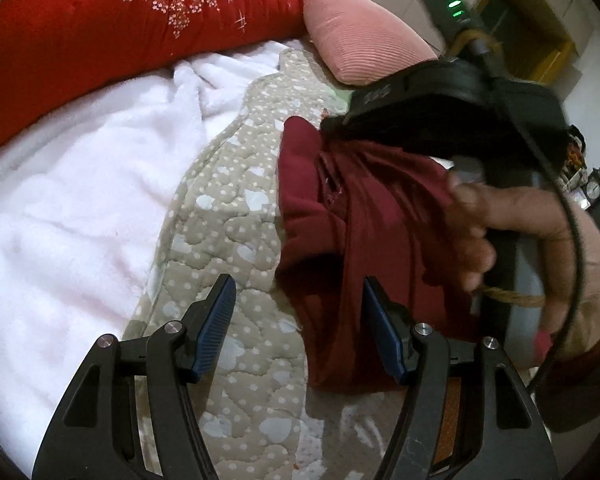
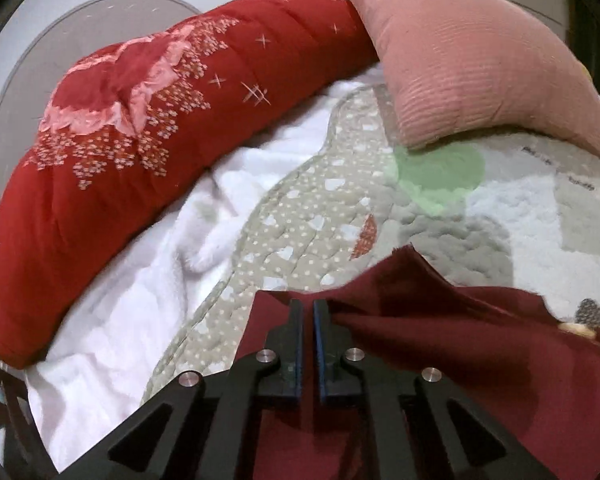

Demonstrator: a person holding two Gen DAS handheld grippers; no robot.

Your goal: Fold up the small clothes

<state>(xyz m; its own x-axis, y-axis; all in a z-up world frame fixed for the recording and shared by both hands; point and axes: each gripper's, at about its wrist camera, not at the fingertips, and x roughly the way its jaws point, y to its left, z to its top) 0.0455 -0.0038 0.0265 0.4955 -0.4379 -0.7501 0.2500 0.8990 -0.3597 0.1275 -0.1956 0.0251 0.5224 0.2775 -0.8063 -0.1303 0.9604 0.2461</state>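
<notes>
A dark red garment point(image 1: 340, 232) hangs bunched over the quilted beige mat point(image 1: 236, 208). My left gripper point(image 1: 298, 312) is open and empty, its right finger just touching the garment's lower left edge. The right gripper's black body point(image 1: 440, 112) shows above the garment, held by a hand. In the right wrist view my right gripper point(image 2: 308, 320) is shut on the garment point(image 2: 440, 344), which drapes over and below its fingers above the mat point(image 2: 300, 224).
A white fluffy blanket point(image 1: 80, 184) lies left of the mat. A red floral bolster point(image 1: 120, 28) and a pink pillow point(image 1: 356, 36) lie at the back; both also show in the right wrist view, the bolster point(image 2: 140, 128) and the pillow point(image 2: 476, 68).
</notes>
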